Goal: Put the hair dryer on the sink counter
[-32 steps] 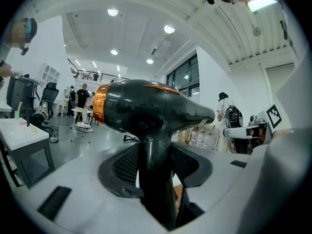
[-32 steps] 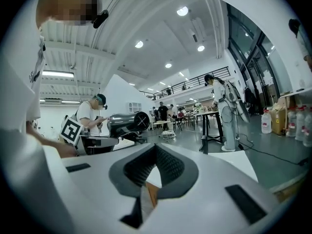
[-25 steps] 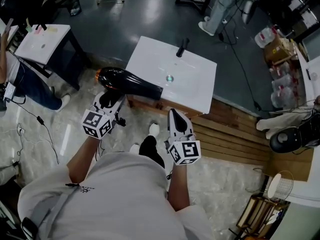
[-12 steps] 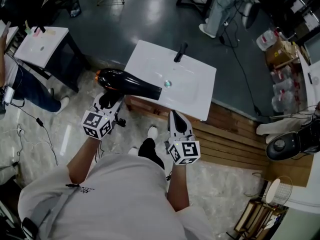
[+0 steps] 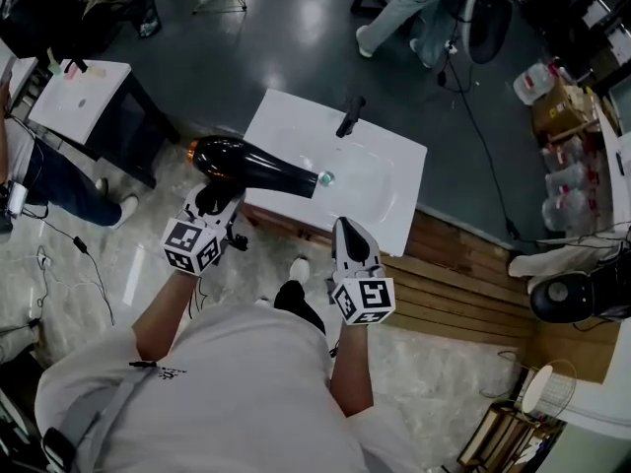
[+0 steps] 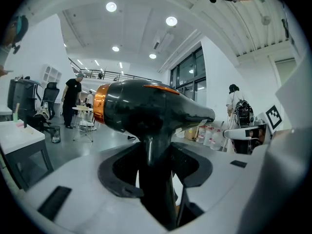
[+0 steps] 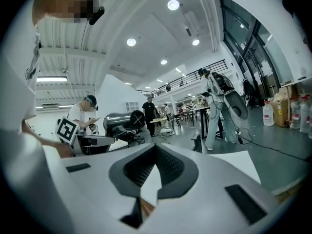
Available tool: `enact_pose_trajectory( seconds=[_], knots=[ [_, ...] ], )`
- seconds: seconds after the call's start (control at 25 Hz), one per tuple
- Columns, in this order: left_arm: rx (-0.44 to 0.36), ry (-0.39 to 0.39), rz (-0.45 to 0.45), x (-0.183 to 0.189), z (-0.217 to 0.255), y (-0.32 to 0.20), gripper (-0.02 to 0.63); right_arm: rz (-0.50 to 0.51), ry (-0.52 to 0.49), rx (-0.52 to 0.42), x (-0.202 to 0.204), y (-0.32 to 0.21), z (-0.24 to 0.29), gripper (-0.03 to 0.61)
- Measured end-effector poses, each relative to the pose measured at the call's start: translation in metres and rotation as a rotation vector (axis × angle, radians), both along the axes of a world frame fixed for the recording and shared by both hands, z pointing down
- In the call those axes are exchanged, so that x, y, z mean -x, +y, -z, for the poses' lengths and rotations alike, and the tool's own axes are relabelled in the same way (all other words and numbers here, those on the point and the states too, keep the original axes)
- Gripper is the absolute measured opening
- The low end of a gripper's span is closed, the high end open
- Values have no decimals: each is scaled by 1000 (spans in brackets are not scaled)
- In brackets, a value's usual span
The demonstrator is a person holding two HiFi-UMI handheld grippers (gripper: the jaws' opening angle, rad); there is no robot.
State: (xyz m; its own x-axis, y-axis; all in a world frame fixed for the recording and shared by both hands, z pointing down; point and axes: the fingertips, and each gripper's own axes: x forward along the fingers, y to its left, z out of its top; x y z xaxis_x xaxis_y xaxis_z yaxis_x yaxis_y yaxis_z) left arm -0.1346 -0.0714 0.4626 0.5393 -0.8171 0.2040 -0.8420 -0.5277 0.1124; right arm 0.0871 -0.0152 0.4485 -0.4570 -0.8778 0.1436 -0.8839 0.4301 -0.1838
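Note:
A glossy black hair dryer (image 5: 251,166) with an orange ring at its back is held by its handle in my left gripper (image 5: 219,200). Its barrel lies level over the left part of the white sink counter (image 5: 389,200), nozzle near the drain. In the left gripper view the dryer (image 6: 146,111) stands upright, with the left gripper (image 6: 156,179) clamped on its handle. My right gripper (image 5: 347,233) hovers at the counter's front edge, shut and empty. In the right gripper view the right gripper (image 7: 155,147) has its tips together, with the dryer (image 7: 122,123) to the left.
A black faucet (image 5: 349,116) stands at the counter's back edge. A small white table (image 5: 74,92) is to the left, with a person (image 5: 44,170) beside it. Wooden decking (image 5: 463,264) runs to the right. Another person (image 5: 414,3) walks at the top, near water jugs (image 5: 562,166).
The dryer stays in the left gripper, and its nozzle now reaches closer to the drain. The person at the top has walked left. The right gripper has hardly moved.

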Motion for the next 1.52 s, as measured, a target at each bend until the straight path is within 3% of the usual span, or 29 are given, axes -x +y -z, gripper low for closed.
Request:
enact_pose_trajectory(
  seconds=[0.56, 1.52],
  knots=[
    [26, -8, 73, -19, -3, -57, 183, 76, 6, 5, -25, -74, 6, 8],
    [40, -42, 208, -39, -13, -92, 183, 208, -9, 41, -55, -128, -21, 8]
  ],
)
